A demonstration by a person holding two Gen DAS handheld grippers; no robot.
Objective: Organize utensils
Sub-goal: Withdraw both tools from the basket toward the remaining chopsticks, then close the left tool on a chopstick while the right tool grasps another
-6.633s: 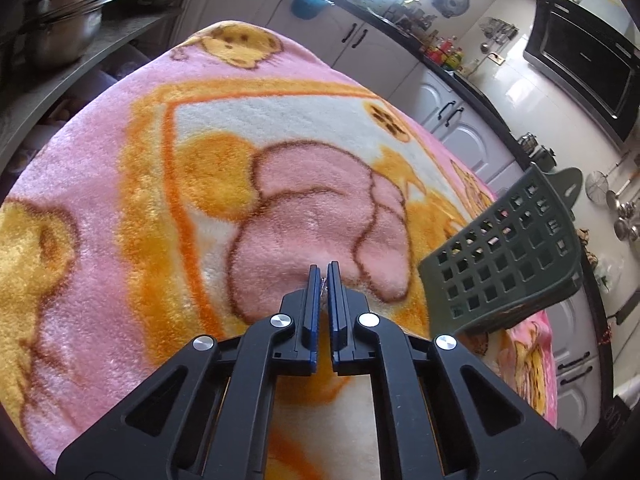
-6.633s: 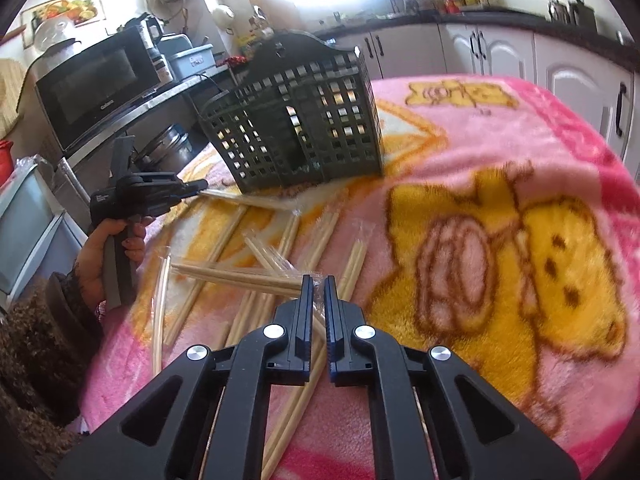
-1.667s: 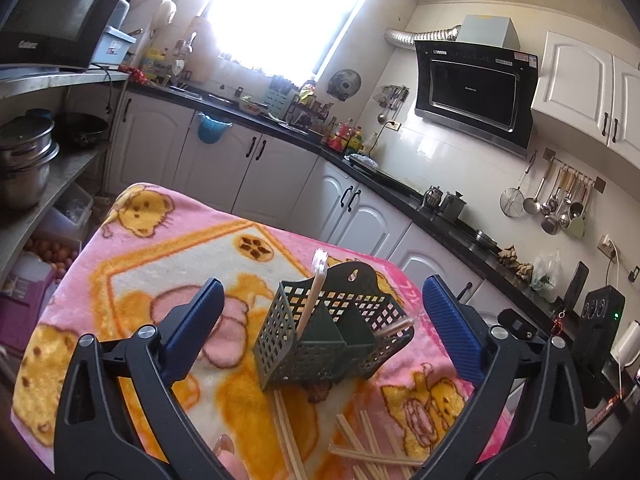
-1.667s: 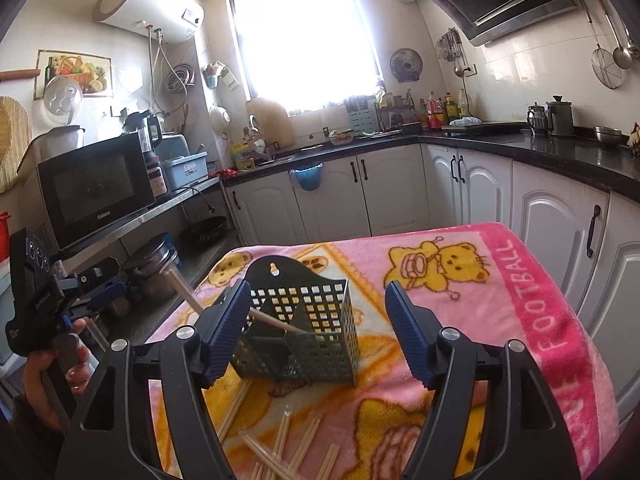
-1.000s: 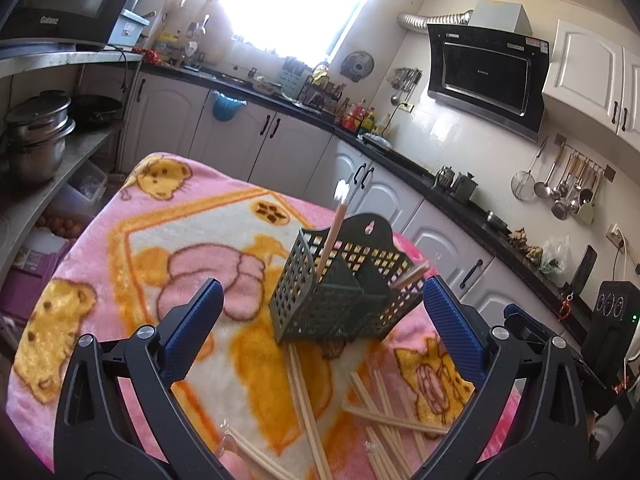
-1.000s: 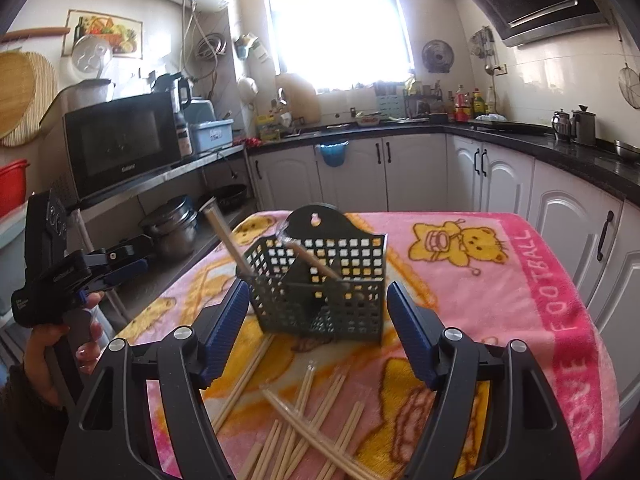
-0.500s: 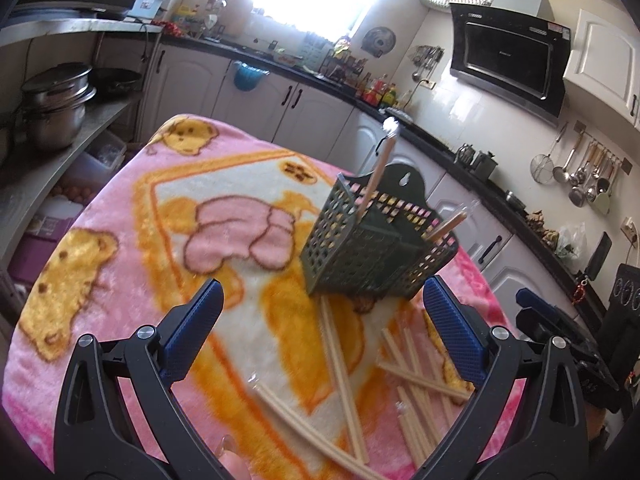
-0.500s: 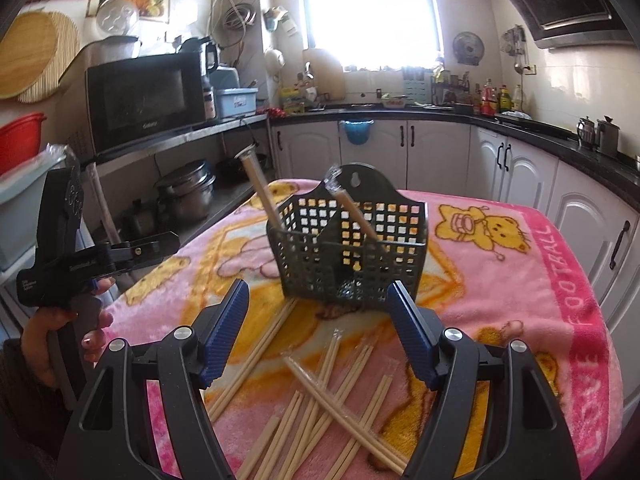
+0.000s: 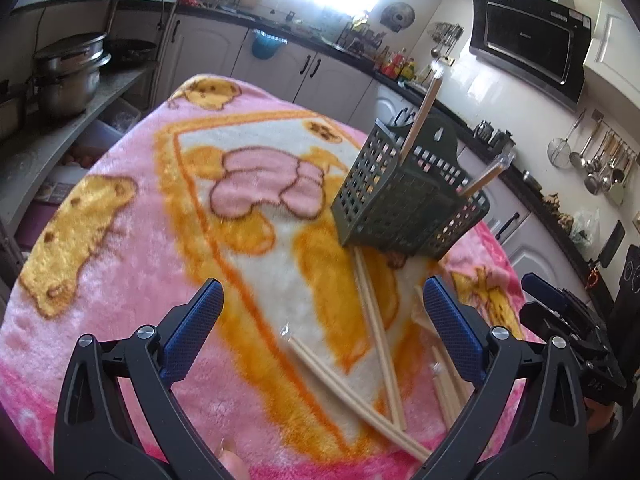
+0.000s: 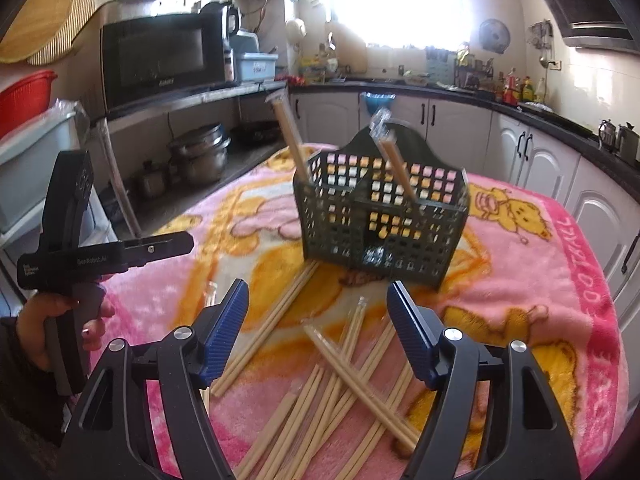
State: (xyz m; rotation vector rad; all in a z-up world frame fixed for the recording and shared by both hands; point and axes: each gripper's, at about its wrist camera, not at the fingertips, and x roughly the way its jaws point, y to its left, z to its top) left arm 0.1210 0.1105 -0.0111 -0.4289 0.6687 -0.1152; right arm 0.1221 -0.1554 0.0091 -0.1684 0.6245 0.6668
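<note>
A dark green lattice utensil basket (image 10: 380, 224) (image 9: 404, 200) stands on the pink blanket-covered table (image 10: 520, 264). Two wrapped chopstick pairs lean in it: one (image 10: 290, 136) at its left, one (image 10: 394, 160) in the middle. Several more wrapped chopsticks (image 10: 340, 384) (image 9: 372, 328) lie loose on the blanket in front of the basket. My right gripper (image 10: 318, 316) hangs open above the loose pile, nothing between its fingers. My left gripper (image 9: 320, 316) is open too, over the blanket just left of the pile; it shows in the right wrist view as a black tool (image 10: 100, 256) in a hand.
Pots (image 9: 66, 76) sit on a low shelf left of the table. A microwave (image 10: 160, 60) stands on the shelf above. White cabinets and a dark counter (image 10: 540, 120) run behind and to the right. The blanket's left part (image 9: 120, 240) carries no objects.
Both grippers have come down and closer to the table. The basket and loose chopsticks now loom larger and nearer. Both jaws stay wide apart.
</note>
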